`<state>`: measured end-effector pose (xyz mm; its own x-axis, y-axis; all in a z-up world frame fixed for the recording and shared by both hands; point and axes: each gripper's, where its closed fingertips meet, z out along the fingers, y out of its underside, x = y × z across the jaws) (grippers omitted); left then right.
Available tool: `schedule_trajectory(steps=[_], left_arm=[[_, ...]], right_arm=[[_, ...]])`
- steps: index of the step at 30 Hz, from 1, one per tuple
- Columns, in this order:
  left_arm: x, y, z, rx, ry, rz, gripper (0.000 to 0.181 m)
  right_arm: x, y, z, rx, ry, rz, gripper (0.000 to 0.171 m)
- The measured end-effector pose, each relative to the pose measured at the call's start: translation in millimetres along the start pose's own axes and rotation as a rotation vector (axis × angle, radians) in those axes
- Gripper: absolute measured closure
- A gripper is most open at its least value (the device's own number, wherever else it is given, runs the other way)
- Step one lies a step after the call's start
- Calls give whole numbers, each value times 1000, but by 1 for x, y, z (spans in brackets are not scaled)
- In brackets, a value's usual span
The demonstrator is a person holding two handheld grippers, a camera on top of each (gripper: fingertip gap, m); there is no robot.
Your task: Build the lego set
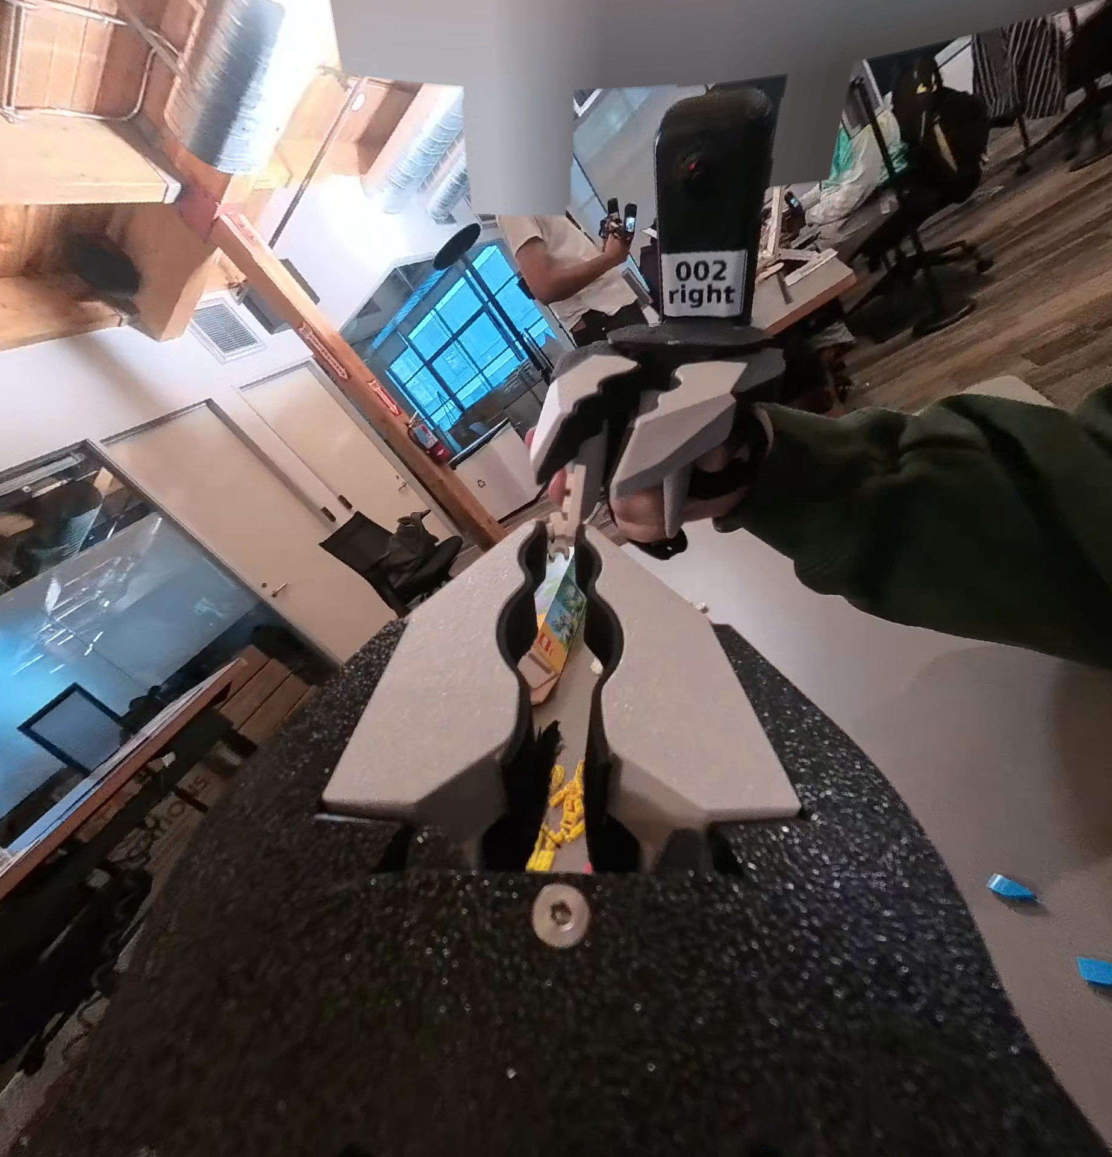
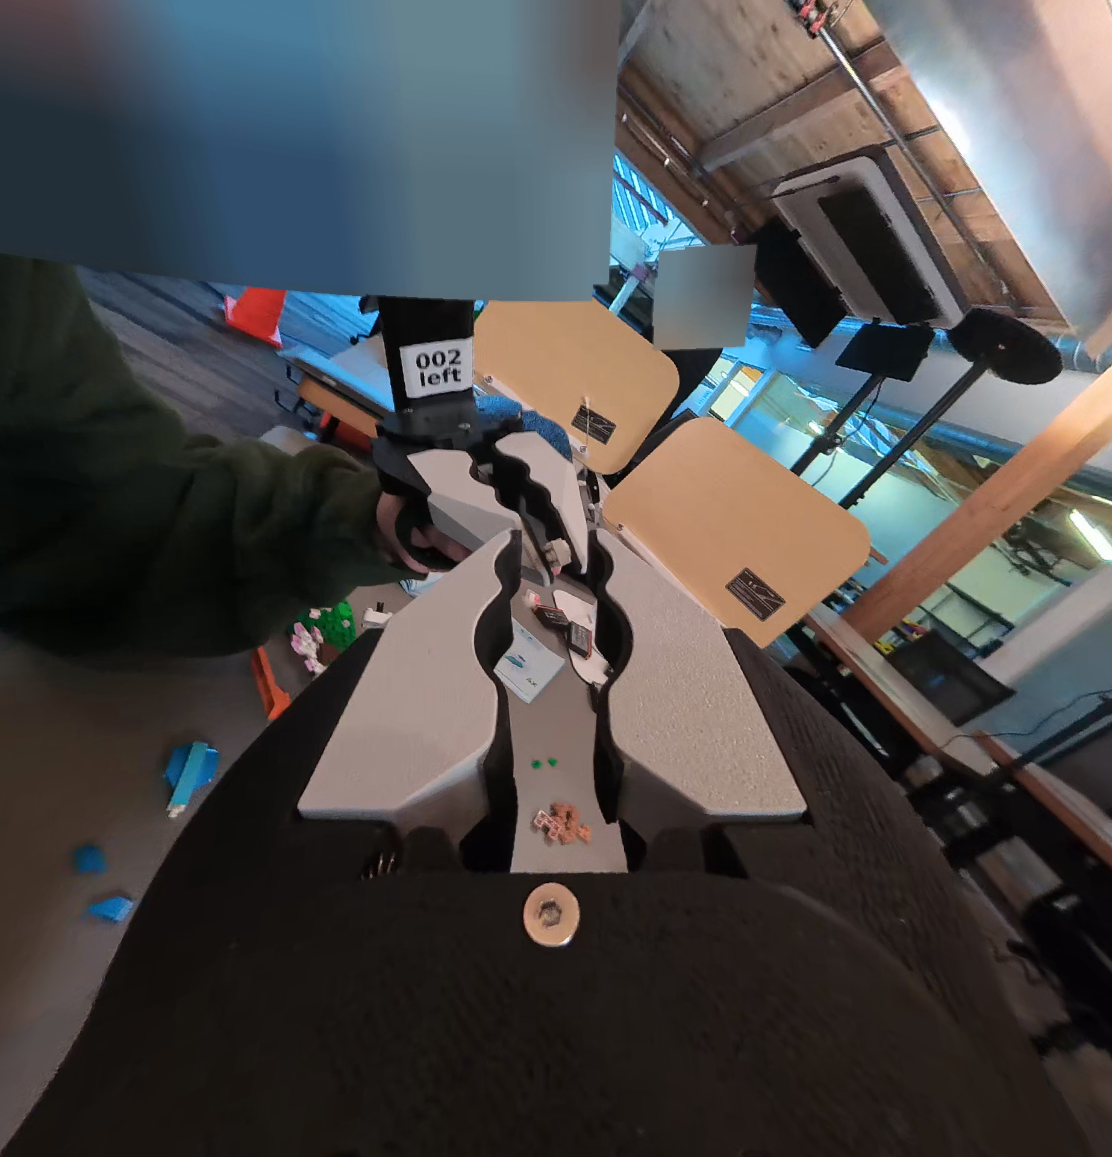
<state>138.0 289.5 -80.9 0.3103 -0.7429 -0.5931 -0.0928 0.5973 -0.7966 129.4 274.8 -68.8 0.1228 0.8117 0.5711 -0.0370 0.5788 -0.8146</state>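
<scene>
Both grippers are held up above the grey table (image 1: 854,782), tip to tip. My left gripper (image 1: 561,541) is shut on a small light-grey lego piece (image 1: 556,546), which also shows in the right wrist view (image 2: 556,556). Opposite it, the right gripper (image 1: 594,494) is shut on a tan studded lego piece (image 1: 571,494) that hangs down to just above the grey piece. In the right wrist view my right gripper (image 2: 555,545) has its tips close around the left gripper (image 2: 560,563). The tan piece is hidden there.
On the table lie a pile of yellow bricks (image 1: 563,814), the lego box (image 1: 563,620), blue pieces (image 1: 1010,889), small brown pieces (image 2: 563,823), two green studs (image 2: 543,764), a booklet (image 2: 528,673), a green and pink build (image 2: 325,629) and an orange piece (image 2: 269,685). Wooden chairs (image 2: 729,532) stand beyond. My two grippers' fingertips are within a few centimetres of each other.
</scene>
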Motion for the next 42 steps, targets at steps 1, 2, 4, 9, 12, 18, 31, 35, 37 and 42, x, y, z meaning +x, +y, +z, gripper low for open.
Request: schedule_trajectory(steps=[1,2,4,9,12,18,31,35,37,42], left_arm=[[1,-1,0,0,6,3,176],[3,-3,-1,0,16,6,176],[5,-4,-1,0,25,13,176],[14,-10,-4,28,86,7,176],[20,-19,-10,92,132,17,176],[25,-31,-20,128,121,158,175],[13,-38,-21,142,44,141,176],[10,-39,-19,183,62,33,176],[11,-42,-18,215,79,-12,176],[11,-41,-17,207,84,-32,176]], right_arm=[[-1,-1,1,3,-1,-6,154],[-1,-2,0,10,-2,-9,158],[-4,-4,-1,20,-23,-6,165],[-14,-9,-1,58,-103,39,166],[-22,-19,2,128,-173,89,167],[-30,-32,6,278,-284,198,168],[-20,-38,8,374,-230,247,166],[-20,-37,6,357,-206,189,158],[-20,-34,8,343,-192,175,162],[-19,-35,7,378,-195,180,163]])
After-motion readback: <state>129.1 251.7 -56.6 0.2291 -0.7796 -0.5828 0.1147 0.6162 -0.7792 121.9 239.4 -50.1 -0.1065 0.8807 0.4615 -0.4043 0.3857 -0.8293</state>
